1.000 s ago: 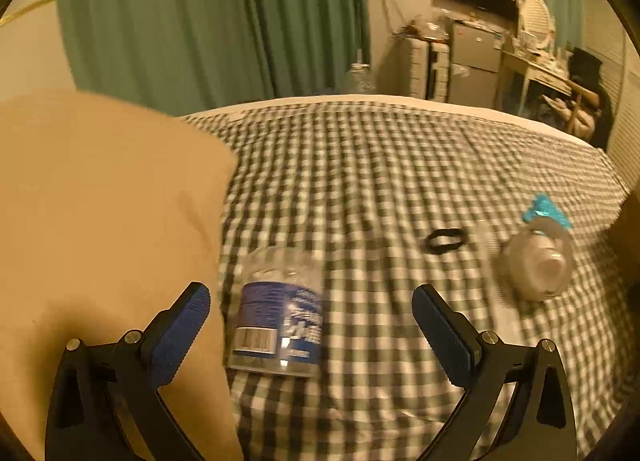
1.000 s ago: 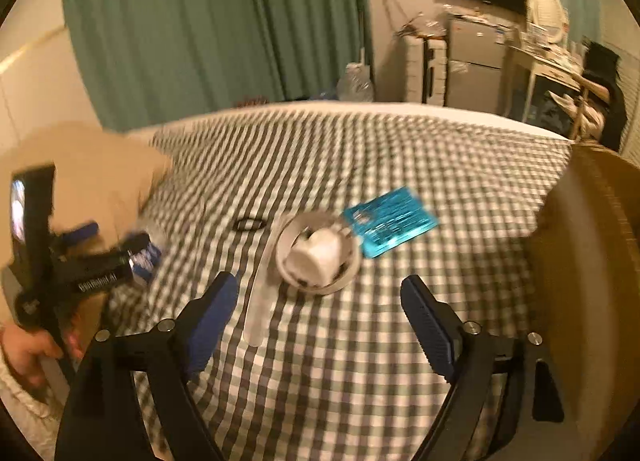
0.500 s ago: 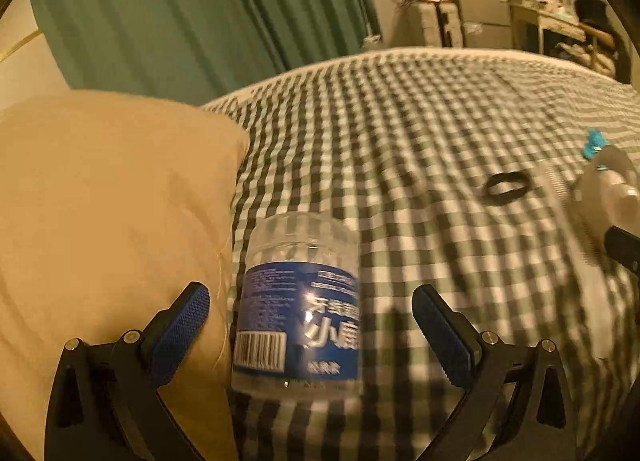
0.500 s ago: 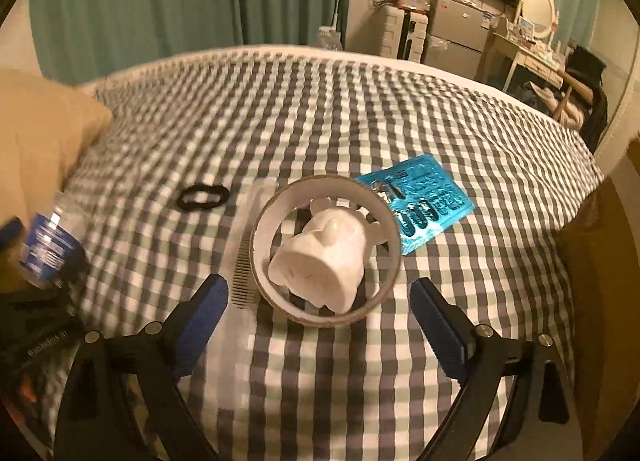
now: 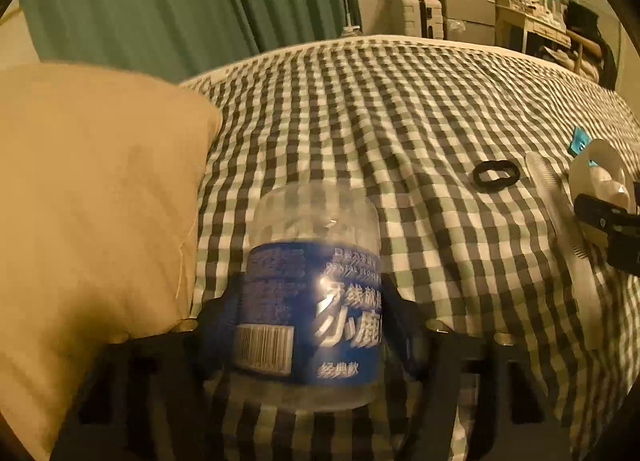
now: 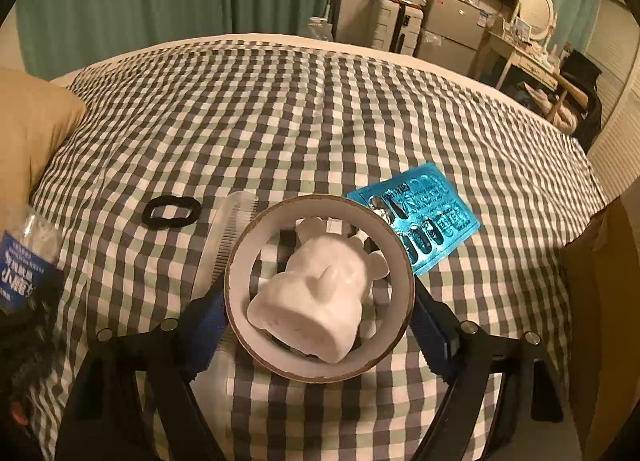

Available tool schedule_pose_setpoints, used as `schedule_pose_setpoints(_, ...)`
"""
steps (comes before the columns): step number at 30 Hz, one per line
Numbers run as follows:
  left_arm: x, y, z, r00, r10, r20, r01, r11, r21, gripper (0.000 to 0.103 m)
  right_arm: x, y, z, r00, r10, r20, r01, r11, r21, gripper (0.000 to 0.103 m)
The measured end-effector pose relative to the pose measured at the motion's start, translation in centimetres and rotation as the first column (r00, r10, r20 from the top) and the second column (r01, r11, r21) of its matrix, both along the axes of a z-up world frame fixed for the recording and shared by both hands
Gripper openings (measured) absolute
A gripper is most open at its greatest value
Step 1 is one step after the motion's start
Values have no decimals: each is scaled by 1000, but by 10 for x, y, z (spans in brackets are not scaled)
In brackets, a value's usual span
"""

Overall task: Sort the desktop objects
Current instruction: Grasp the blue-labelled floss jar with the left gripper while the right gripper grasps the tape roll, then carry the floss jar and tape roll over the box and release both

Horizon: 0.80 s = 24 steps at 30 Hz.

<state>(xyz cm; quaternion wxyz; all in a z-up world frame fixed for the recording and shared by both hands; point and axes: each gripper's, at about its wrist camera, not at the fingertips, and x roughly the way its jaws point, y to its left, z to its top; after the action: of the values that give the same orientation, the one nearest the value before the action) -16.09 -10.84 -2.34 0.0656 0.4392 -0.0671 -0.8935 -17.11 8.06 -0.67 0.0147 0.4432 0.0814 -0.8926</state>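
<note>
Two hand-held grippers clamp: left on blue-labelled clear bottle, right on tape roll.

bottle blue label reads 小鹿, 经典款, barcode beneath

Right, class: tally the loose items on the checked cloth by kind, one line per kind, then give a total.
Bottle: 1
Hair tie: 1
Comb: 1
Tape roll: 1
White figurine: 1
Blister pack: 1
Total: 6
</note>
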Motion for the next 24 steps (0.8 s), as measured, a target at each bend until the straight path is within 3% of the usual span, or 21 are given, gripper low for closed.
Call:
schedule_pose_setpoints(7,15,10,5,999,-27,-36,27,999,-19,63,17,0,24,998,38,-59,-39,999,-18,82)
schedule_pose_setpoints(12,30,5,25,996,-44,-78,50,996,75,63,37,16,51,995,58,-83,-65,994,-90,81)
schedule_pose_setpoints(16,47,19,56,991,-71,-115,91,980,176,63,58,47,85,992,57,-112,-75,985,-158,81)
schedule_pose_setpoints(20,64,60,97,972,-140,-190,164,979,123,63,84,94,128,986,32,-161,-62,981,-184,82)
schedule_pose_setpoints(24,74,108,134,949,-214,-231,262,944,202,63,107,148,167,981,-14,-195,-21,984,-175,82)
